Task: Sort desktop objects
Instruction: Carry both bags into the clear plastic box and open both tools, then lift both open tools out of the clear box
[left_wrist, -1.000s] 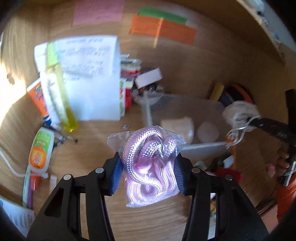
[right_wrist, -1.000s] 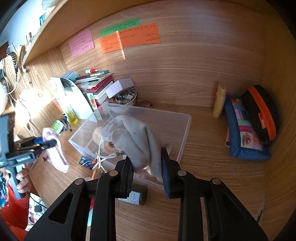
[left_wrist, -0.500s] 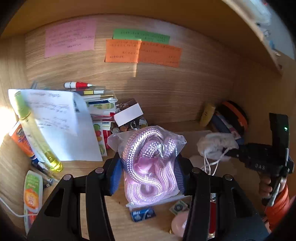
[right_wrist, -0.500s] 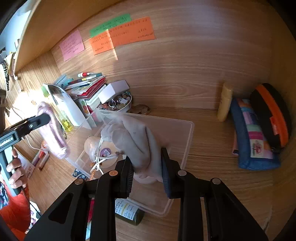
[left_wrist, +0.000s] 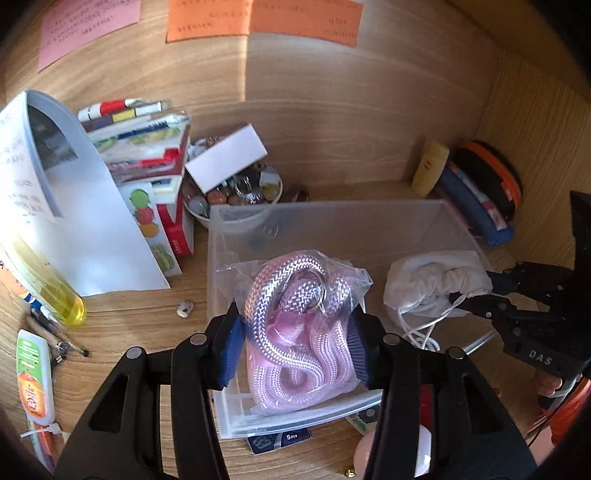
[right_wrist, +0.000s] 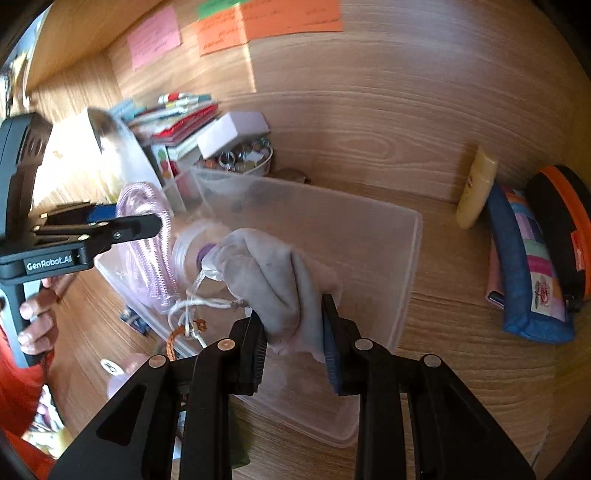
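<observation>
My left gripper is shut on a clear bag of pink braided cord, held over the near left part of the clear plastic bin. My right gripper is shut on a grey-white drawstring pouch, its strings dangling, over the same bin. In the left wrist view the pouch hangs at the right in the right gripper. From the right wrist view the left gripper holds the cord bag at the bin's left side. A small round object lies in the bin behind the pouch.
Books, a white paper stand, a bowl of small trinkets and a white box stand left of the bin. A yellow tube and two pencil cases lie at the right. Tubes and pens litter the left desk.
Both grippers have moved forward and down over the bin with their loads. The cord bag now hangs above the bin's interior, and the pouch sits lower inside the bin's outline.
</observation>
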